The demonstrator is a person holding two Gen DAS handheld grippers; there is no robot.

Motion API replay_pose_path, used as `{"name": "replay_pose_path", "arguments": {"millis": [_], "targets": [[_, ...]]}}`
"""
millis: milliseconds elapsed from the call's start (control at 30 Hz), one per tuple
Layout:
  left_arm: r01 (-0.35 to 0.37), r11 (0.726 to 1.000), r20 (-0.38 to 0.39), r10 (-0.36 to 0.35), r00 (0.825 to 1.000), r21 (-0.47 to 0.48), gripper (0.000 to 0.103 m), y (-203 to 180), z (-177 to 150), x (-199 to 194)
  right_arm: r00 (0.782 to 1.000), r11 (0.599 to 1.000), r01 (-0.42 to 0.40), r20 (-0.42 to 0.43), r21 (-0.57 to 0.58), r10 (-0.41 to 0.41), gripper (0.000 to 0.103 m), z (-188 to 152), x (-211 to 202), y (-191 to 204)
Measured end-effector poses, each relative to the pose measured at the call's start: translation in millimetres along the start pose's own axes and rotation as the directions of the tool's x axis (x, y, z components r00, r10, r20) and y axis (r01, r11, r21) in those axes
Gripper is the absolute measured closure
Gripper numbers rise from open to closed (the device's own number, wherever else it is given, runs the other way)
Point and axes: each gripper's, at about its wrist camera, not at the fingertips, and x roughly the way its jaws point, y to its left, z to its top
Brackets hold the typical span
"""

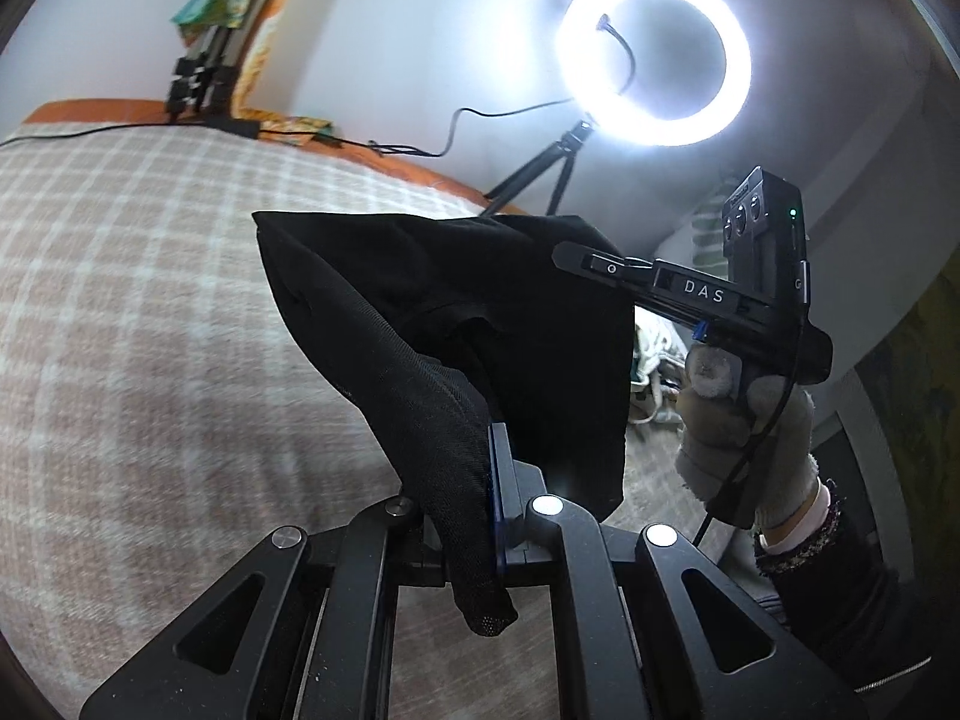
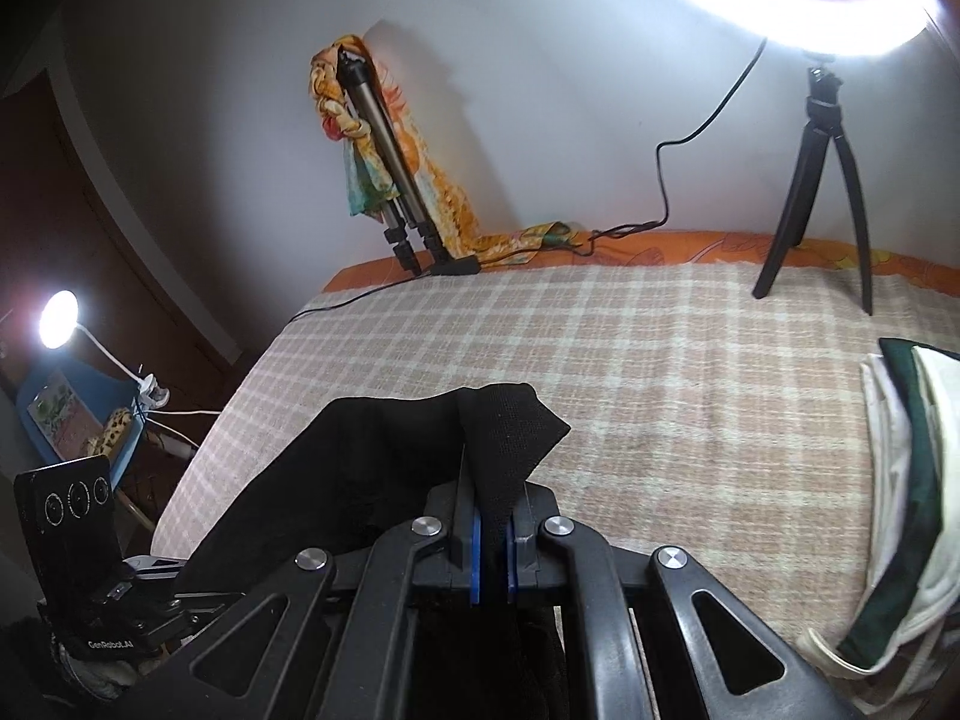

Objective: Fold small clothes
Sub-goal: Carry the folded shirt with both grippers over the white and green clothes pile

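Observation:
A small black garment (image 1: 480,330) hangs stretched in the air above the checked blanket (image 1: 150,300). My left gripper (image 1: 480,516) is shut on one corner of it, the cloth draped over its fingers. My right gripper (image 2: 492,516) is shut on another corner of the black garment (image 2: 384,456), which bunches up ahead of the fingers. In the left wrist view the right gripper (image 1: 606,267) reaches into the far edge of the cloth, held by a gloved hand (image 1: 738,432). In the right wrist view the left gripper's body (image 2: 78,558) shows at lower left.
A lit ring light (image 1: 654,54) on a small black tripod (image 2: 822,180) stands at the blanket's far edge. A folded pile of white and dark green clothes (image 2: 900,480) lies at right. A tripod with a patterned scarf (image 2: 384,162) leans on the wall. A desk lamp (image 2: 60,312) glows beyond the bed's left side.

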Motion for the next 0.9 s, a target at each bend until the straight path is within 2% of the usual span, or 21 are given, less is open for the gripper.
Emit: {"name": "replay_pose_path", "arguments": {"millis": [333,633,900], "targets": [[0.043,0.991,-0.034,-0.039,0.999,0.13,0.096,-49.2,16.7,23.5,0.996,0.998,0.06,0.067,0.008,-0.061,0.1,0.0,-45.8,-18.0],[0.12,0.977,-0.078,-0.108,0.991,0.175,0.096,-84.9,30.2,65.0,0.985,0.992,0.124,0.114,0.032,-0.127,0.1,-2.8,-90.2,-49.8],[0.187,0.956,-0.098,-0.168,0.981,0.228,0.096,-128.2,44.4,103.7,0.966,0.977,0.197,0.151,0.085,-0.208,0.1,0.3,-135.8,-95.4]]}}
